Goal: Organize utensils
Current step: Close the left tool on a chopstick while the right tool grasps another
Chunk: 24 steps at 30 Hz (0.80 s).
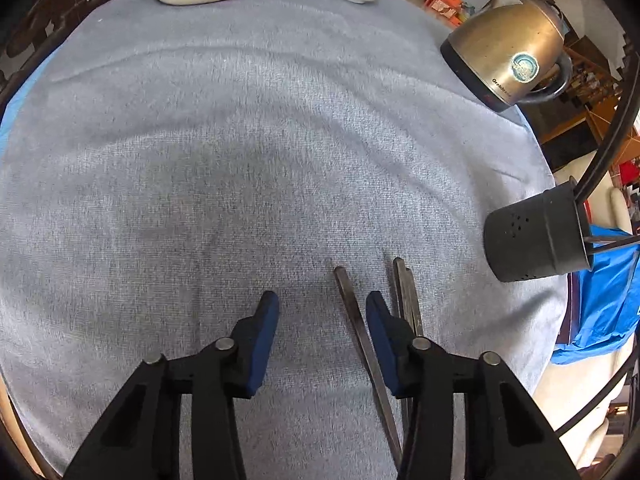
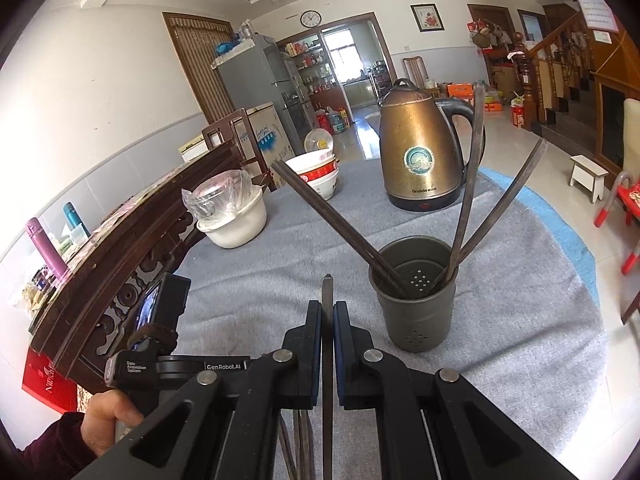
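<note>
R claw (image 2: 328, 316) is pressed together on one dark chopstick (image 2: 327, 356), pinched mid-shaft, tip poking up past the pads. The holder cup (image 2: 412, 304) stands just ahead and to the right of that claw on the grey-clothed desk (image 2: 520, 320), mouth up. So the stick's long axis runs roughly along the claw's line, and the coming move, as I judge it, means swinging right and tipping the tip down into the cup's mouth. R hand is clearly nearer the cup.

L claw (image 1: 322, 304) is spread, nothing between pads, pointing steeply down at the cloth. Loose chopsticks on desk (image 1: 406, 300) lie just by its right-side finger, long axes running away from the camera, near-parallel to the fingers; one passes under that finger.

Count: cup holds 4 sticks by my read (2 leaning left as a pair, 2 leaning right); 1 in R claw; about 3 loose on desk, though overlap makes that unsure. Also 1 kettle (image 2: 420, 152), 1 stack of bowls (image 2: 320, 172), 1 white pot (image 2: 236, 220).
</note>
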Each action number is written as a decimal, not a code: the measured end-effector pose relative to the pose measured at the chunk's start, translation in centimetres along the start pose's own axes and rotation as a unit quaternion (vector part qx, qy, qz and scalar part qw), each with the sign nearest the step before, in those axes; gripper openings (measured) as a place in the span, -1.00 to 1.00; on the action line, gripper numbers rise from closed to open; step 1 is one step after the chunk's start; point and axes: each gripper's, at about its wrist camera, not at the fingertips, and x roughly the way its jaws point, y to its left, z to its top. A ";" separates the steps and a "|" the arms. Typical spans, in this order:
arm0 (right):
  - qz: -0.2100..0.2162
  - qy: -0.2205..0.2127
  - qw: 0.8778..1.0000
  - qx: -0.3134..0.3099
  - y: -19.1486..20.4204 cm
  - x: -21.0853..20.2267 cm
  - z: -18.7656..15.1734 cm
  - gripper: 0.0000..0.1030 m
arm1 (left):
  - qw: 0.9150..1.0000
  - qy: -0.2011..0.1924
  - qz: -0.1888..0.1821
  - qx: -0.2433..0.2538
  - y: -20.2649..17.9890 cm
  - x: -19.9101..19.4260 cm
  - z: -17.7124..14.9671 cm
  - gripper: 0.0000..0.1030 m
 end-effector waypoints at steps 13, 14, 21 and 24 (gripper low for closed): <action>0.007 -0.020 1.000 0.006 -0.2 -1.0 0.4 -0.88 | 0.999 -0.029 -0.016 0.016 0.2 -1.2 0.4 -0.84; 0.007 -0.021 1.000 0.005 -0.1 -1.2 0.5 -0.88 | 0.999 -0.037 -0.018 0.017 0.4 -1.8 0.5 -0.85; 0.008 -0.031 0.999 0.006 0.1 -1.6 0.6 -0.88 | 0.997 -0.074 -0.022 0.018 1.8 -4.9 0.9 -0.85; 0.009 -0.037 0.999 0.006 0.2 -1.9 0.7 -0.88 | 0.996 -0.089 -0.026 0.019 2.4 -6.3 0.9 -0.86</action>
